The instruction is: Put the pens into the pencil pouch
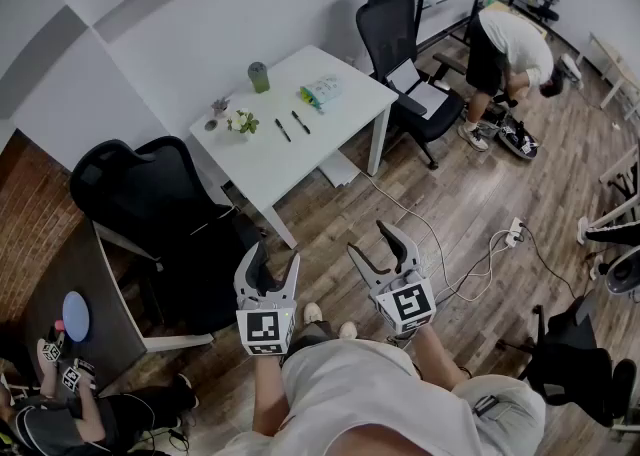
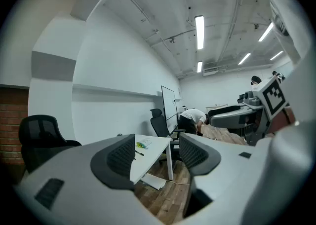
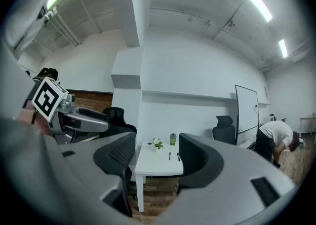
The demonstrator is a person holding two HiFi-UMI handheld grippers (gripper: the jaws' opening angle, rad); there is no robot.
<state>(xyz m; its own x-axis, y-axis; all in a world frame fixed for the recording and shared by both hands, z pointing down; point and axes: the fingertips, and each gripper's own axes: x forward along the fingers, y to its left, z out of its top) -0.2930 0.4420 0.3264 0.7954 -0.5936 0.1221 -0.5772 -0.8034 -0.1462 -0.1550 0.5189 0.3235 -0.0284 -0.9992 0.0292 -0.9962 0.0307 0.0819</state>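
White table (image 1: 330,129) stands far ahead, well apart from both grippers. Left gripper (image 1: 275,259) and right gripper (image 1: 368,239): near, jaws wide apart, nothing between them. Pencil pouch (image 1: 322,92) lies on the table's right part. Two pens (image 1: 291,126) lie side by side just left of it.

Two pens (image 1: 284,130) lie side by side on the white table (image 1: 275,169), near the pencil pouch (image 1: 322,92). Left gripper (image 1: 275,256) and right gripper (image 1: 369,237) hover above the wooden floor (image 1: 450,204), jaws apart and empty, well apart from the table.
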